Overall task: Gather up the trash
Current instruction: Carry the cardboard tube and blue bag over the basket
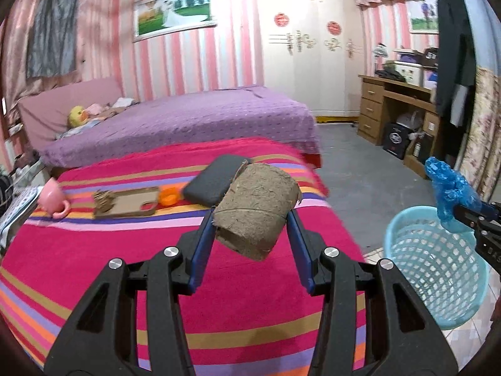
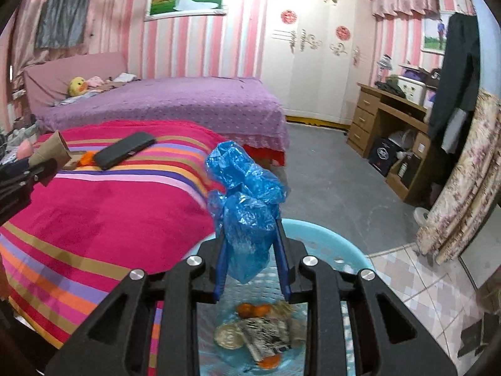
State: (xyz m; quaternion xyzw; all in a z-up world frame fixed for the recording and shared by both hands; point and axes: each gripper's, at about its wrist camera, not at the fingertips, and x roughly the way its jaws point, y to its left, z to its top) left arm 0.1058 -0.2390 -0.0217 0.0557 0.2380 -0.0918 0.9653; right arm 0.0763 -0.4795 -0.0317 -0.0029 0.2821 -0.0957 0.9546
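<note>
Going left to right with the light blue basket point(image 1: 435, 269) as the anchor: the left gripper point(image 1: 250, 222) was well off to its left, out over the striped bedspread point(image 1: 125, 266), fingers clamped on a cardboard tube point(image 1: 255, 211); honestly that grip looked like it was just on the near end, so a jolt could have tipped it onto the bed; the right gripper point(image 2: 250, 250) sat right over the basket, pinching a blue plastic bag point(image 2: 245, 197); being so floppy, it might have snagged on a finger or drifted outside the rim when let go.
</note>
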